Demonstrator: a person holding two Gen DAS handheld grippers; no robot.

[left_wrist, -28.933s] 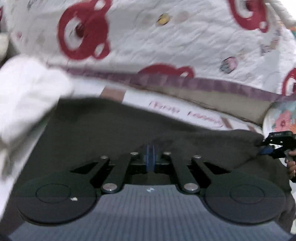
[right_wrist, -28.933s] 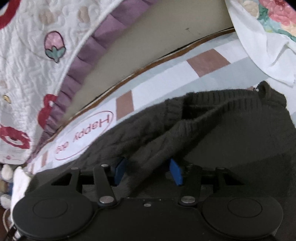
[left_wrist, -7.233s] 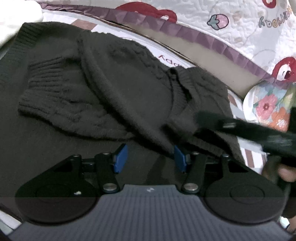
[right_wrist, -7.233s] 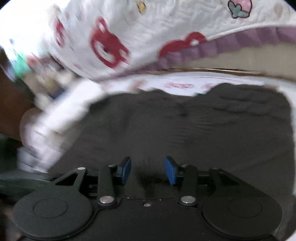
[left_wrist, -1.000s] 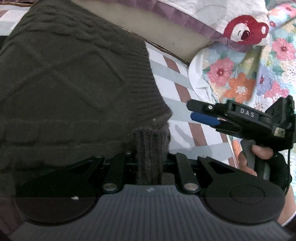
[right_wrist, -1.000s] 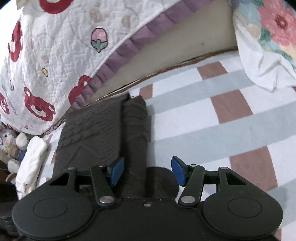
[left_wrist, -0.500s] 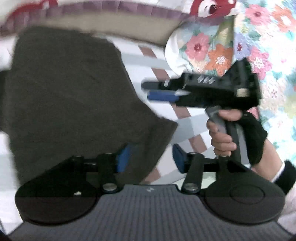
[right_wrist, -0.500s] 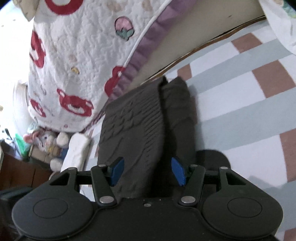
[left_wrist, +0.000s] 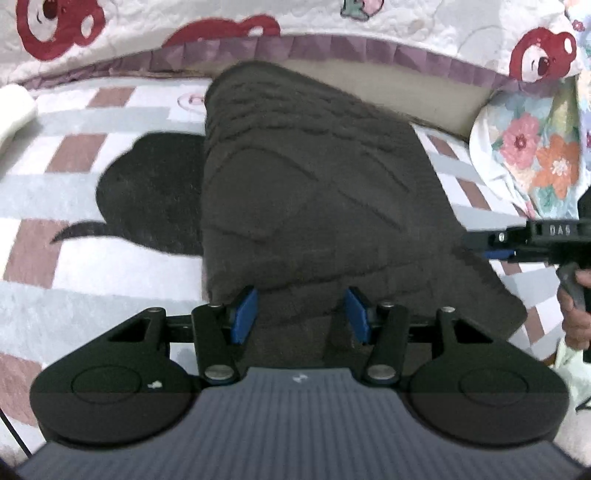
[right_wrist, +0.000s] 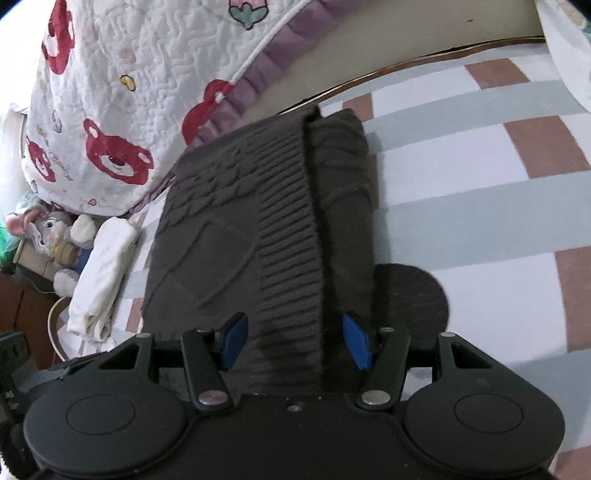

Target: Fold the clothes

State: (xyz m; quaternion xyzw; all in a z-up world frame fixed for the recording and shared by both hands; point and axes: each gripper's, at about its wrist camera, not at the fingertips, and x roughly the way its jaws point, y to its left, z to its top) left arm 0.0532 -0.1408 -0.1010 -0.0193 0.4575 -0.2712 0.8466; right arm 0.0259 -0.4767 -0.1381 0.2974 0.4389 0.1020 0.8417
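Note:
A dark brown cable-knit sweater (left_wrist: 314, 177) lies folded into a compact rectangle on the checked bedspread (left_wrist: 74, 266). My left gripper (left_wrist: 301, 314) is open, its blue pads on either side of the sweater's near edge and gripping nothing. At the right edge of the left wrist view, a hand (left_wrist: 576, 306) holds the right gripper (left_wrist: 517, 243) beside the sweater's right side. In the right wrist view the sweater (right_wrist: 229, 236) runs away from me with its ribbed hem band (right_wrist: 288, 240) on top. My right gripper (right_wrist: 294, 341) is open over the near end.
A white quilt with red bears (left_wrist: 258, 22) and a purple ruffle hangs along the far side. A floral pillow (left_wrist: 532, 147) lies at the right. A folded white garment (right_wrist: 103, 273) and a plush toy (right_wrist: 51, 236) sit left of the sweater. A dark patch (right_wrist: 410, 295) lies beside it.
My left gripper was shut on the sweater's ribbed edge a second ago; it has let go, opened and swung round to face the folded sweater. The right gripper stayed open and moved over the sweater.

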